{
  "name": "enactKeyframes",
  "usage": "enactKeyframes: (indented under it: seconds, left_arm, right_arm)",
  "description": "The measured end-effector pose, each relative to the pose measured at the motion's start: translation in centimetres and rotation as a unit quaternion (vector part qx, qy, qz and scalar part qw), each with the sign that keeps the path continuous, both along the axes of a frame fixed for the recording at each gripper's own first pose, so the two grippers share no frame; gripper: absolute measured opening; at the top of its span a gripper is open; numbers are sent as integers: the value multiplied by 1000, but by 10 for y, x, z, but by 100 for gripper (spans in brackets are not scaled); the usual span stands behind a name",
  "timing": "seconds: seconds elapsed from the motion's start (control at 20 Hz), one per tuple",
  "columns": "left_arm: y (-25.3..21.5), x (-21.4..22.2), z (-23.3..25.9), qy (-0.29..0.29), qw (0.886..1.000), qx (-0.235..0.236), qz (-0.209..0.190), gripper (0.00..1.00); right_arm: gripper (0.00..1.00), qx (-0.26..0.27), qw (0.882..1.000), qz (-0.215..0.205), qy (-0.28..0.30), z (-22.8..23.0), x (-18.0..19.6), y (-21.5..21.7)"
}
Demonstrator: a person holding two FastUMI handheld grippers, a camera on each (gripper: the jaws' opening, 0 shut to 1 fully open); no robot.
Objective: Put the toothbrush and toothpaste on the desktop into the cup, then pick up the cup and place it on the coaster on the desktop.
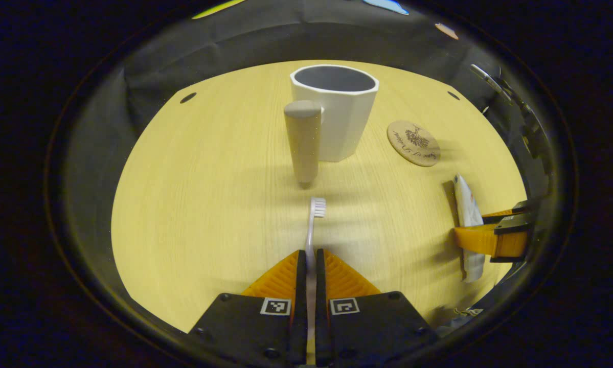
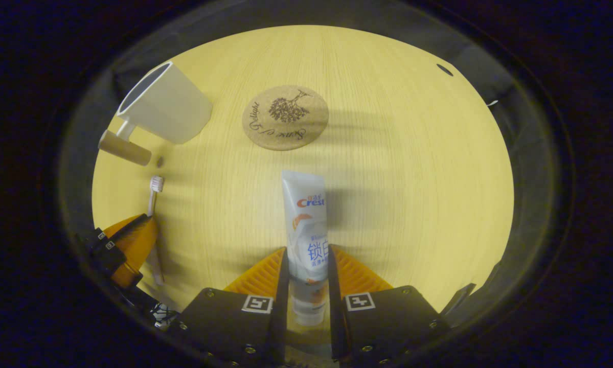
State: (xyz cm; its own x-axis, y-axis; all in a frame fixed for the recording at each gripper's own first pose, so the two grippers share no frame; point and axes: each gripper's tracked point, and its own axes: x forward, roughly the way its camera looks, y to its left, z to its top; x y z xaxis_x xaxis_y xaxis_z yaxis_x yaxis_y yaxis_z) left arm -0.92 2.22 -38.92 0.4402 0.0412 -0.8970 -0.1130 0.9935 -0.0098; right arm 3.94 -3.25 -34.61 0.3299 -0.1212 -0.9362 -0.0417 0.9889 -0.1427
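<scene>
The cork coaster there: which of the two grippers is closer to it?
Right, as far as the views tell. The right gripper, shut on the toothpaste, faces the coaster just ahead. The left gripper, shut on the toothbrush, sits farther aside.

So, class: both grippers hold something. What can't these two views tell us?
- Toothbrush handle, left gripper view: hidden between the left gripper fingers.
- Toothpaste tube cap end, right gripper view: buried in the right gripper.
- Cup bottom, left gripper view: hidden by its wall.
</scene>
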Motion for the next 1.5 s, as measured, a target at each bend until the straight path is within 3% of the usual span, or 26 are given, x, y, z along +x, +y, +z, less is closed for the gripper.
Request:
enactKeyframes:
  seconds: [0.05,0.1,0.15,0.2,0.5,0.95,1.5]
  left_arm:
    - [1,2,2,-9,1000,1,1,13]
    - [0,3,2,-4,1000,0,5,7]
    - [2,2,1,-6,1000,-1,2,7]
    - [1,3,-1,-11,1000,-3,2,7]
    - [-9,-1,10,-33,999,-40,-3,7]
    - [-18,20,79,-122,989,-82,3,7]
    - [-18,87,200,-245,960,-132,3,7]
  right_arm:
    - [37,3,1000,0,-6,5,1,2]
    - [18,7,1000,-7,-2,-1,-1,4]
    - [17,9,1000,-6,-14,6,3,4]
    - [7,18,1000,-10,-15,2,4,6]
    - [7,55,998,-27,-23,3,1,8]
    - [7,82,995,-27,-57,20,-5,19]
    - [7,99,992,-21,-74,26,-14,32]
